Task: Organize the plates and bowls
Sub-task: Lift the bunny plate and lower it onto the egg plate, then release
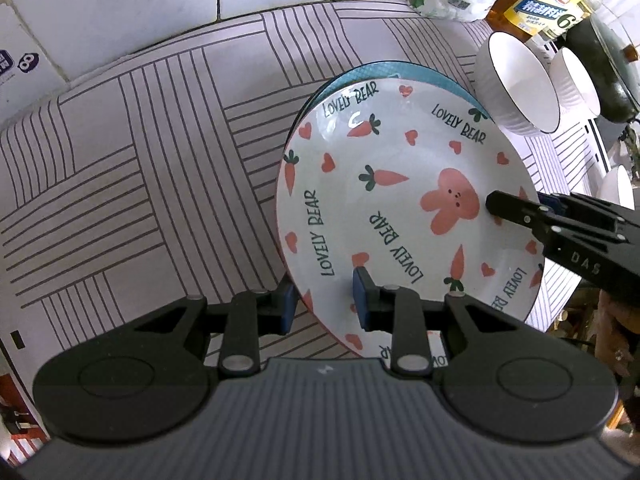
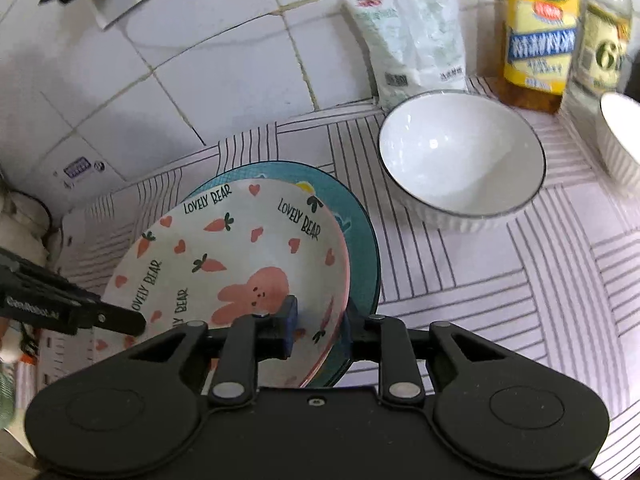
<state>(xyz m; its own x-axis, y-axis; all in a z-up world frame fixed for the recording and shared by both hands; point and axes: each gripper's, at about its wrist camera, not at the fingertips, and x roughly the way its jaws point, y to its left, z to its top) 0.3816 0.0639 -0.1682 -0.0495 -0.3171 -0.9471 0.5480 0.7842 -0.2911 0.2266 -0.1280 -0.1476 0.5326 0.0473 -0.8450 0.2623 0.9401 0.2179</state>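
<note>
A white "Lovely Bear" plate with a pink rabbit and carrots lies on top of a teal plate on the striped tablecloth. My left gripper straddles the near rim of the white plate, jaws a plate-rim's width apart. My right gripper straddles the opposite rim of the white plate, with the teal plate under it; it also shows in the left wrist view. Whether either gripper presses on the rim is unclear. A white ribbed bowl stands beside the plates.
A second white bowl stands further right. A white packet, a yellow-labelled bottle and a dark pot stand along the tiled wall. The tablecloth stretches left of the plates.
</note>
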